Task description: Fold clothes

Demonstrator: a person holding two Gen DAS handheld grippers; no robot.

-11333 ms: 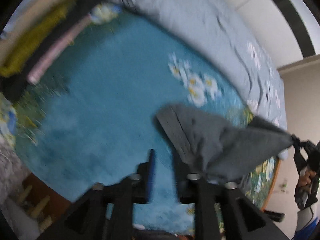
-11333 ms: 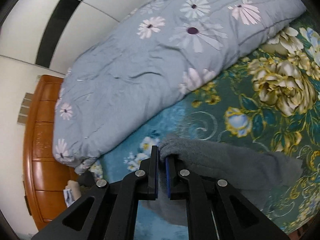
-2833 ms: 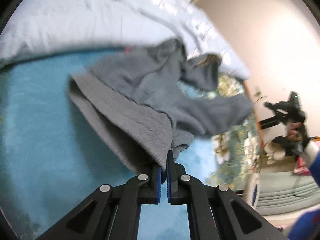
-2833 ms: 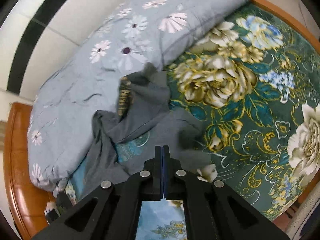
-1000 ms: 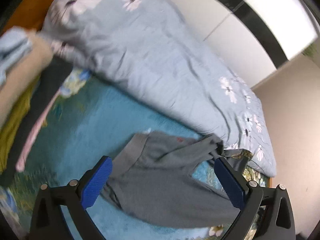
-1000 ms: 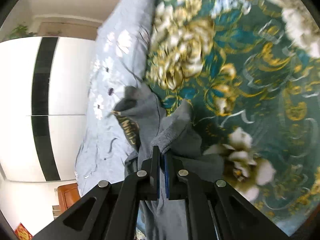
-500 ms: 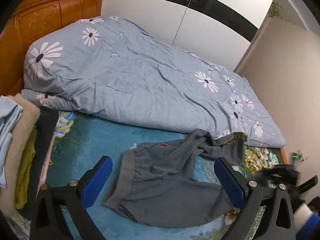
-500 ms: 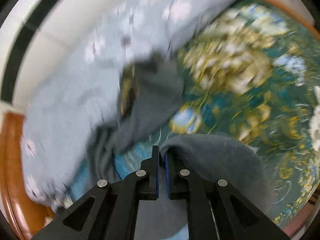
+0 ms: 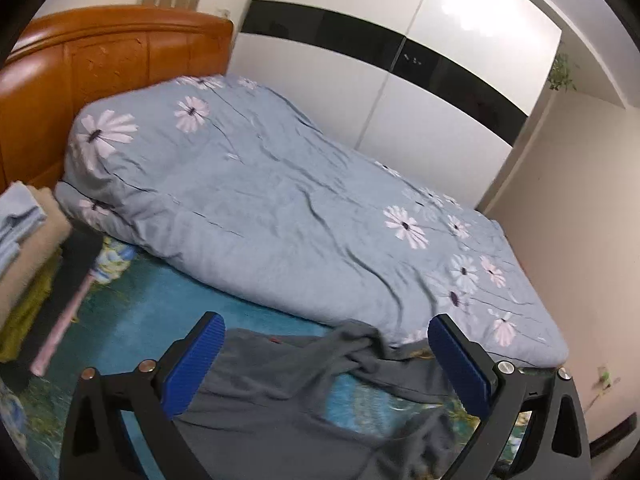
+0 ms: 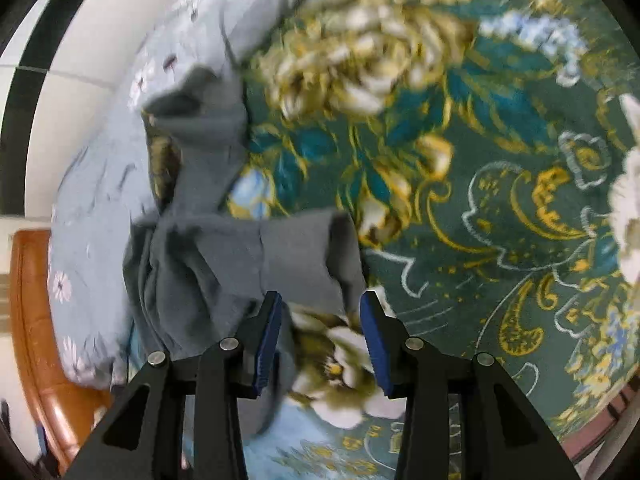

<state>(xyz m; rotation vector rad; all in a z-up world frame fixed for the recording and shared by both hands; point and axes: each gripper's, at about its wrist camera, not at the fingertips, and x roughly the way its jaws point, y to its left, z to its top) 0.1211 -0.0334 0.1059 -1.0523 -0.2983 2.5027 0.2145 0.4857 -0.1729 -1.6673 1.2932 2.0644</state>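
Observation:
Grey sweatpants (image 9: 288,396) lie crumpled on the teal floral bedspread (image 9: 160,300), one leg bunched against the quilt. My left gripper (image 9: 324,364) is wide open above them and holds nothing. In the right wrist view the same grey sweatpants (image 10: 248,252) lie in front of my right gripper (image 10: 320,328), which is open, with a folded leg end just ahead of its blue pads (image 10: 268,332). Nothing sits between the jaws.
A rolled pale blue daisy quilt (image 9: 300,216) fills the far side of the bed. A stack of folded clothes (image 9: 28,248) sits at the left by the orange wooden headboard (image 9: 100,64). A white and black wardrobe (image 9: 400,92) stands behind.
My right gripper has opened and let go of the sweatpants leg, which now lies on the bedspread. My left gripper stays open and has tilted up, showing more of the room.

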